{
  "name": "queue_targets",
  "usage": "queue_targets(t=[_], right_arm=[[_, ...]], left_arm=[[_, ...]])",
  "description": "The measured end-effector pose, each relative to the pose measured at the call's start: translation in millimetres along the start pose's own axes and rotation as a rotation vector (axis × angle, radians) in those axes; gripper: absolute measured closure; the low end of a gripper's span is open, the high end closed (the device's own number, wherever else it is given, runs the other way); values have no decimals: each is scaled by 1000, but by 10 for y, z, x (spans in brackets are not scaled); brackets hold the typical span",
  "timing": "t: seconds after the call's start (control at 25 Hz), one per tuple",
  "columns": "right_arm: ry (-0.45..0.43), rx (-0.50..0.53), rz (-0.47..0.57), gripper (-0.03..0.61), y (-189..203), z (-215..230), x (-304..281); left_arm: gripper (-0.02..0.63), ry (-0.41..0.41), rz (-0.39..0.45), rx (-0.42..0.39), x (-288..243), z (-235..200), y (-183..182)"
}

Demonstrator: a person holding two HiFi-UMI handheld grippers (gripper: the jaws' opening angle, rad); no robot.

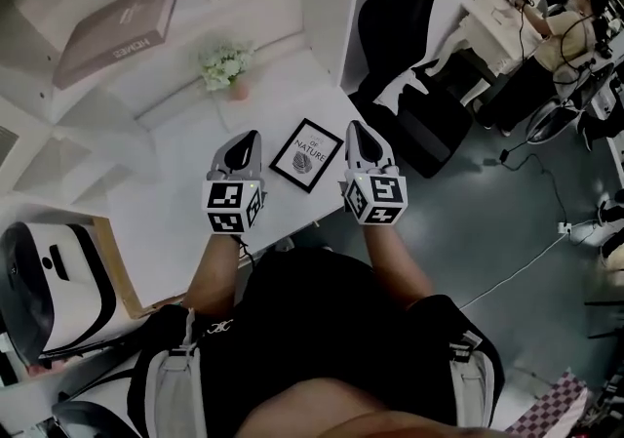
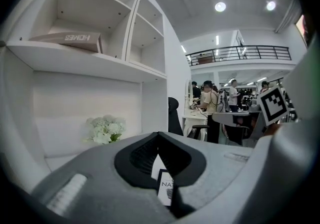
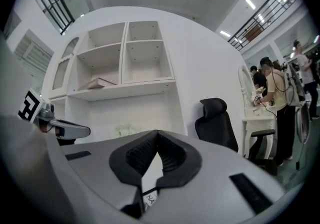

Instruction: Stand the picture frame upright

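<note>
black picture frame [image 1: 306, 155] lying flat on the white desk [image 1: 175, 202], left gripper [image 1: 251, 138] and right gripper [image 1: 358, 128] either side of it, both jaws closed, nothing held

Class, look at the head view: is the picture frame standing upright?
No, the picture frame lies flat on the white desk with its printed face up.

A white table [image 1: 166, 221] is seen across the middle left of the head view. A black picture frame [image 1: 306, 155] is laid flat on it, just above the centre of the frame and near the table's right edge. A small pot of white flowers [image 1: 227, 67] is stood further up, toward the wall. At the upper left, a flat box [image 1: 117, 31] is laid on a white shelf [image 2: 75, 54].
</note>
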State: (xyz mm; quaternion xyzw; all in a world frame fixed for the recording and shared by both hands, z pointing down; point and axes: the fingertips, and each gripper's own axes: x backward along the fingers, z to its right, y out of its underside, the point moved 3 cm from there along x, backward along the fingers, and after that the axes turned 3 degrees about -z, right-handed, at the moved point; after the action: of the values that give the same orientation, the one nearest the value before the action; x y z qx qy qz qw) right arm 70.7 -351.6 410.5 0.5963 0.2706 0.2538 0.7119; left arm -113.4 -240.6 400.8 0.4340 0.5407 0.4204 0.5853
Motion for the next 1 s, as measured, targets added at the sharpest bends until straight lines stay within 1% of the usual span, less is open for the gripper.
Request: queue_targets(t=[0.12, 0.2, 0.24, 0.28, 0.32, 0.4, 0.56, 0.68, 0.8, 1.0], right_arm=[[42, -37, -12, 577, 55, 56, -148], [61, -64, -47, 574, 132, 48, -225], [65, -82, -74, 533, 193, 37, -257], [66, -99, -104, 482, 269, 30, -295], [67, -112, -135, 450, 357, 31, -344], [82, -123, -190, 442, 541, 57, -451], [145, -160, -278, 442, 828, 131, -523], [184, -152, -341, 443, 1028, 121, -599], [227, -146, -388, 443, 1244, 102, -655], [292, -173, -489, 443, 1656, 113, -664]], left_arm=[[597, 23, -19, -11, -138, -154, 14], [593, 49, -58, -2, -221, -274, 78], [525, 75, -88, 5, -264, -324, 130], [400, 104, -117, 11, -314, -372, 188], [373, 129, -143, 14, -371, -426, 246], [366, 158, -178, 28, -491, -557, 344], [367, 204, -229, 108, -660, -757, 466], [367, 237, -281, 124, -798, -885, 592], [367, 269, -335, 146, -930, -986, 809], [367, 346, -436, 199, -1096, -1031, 1236]])
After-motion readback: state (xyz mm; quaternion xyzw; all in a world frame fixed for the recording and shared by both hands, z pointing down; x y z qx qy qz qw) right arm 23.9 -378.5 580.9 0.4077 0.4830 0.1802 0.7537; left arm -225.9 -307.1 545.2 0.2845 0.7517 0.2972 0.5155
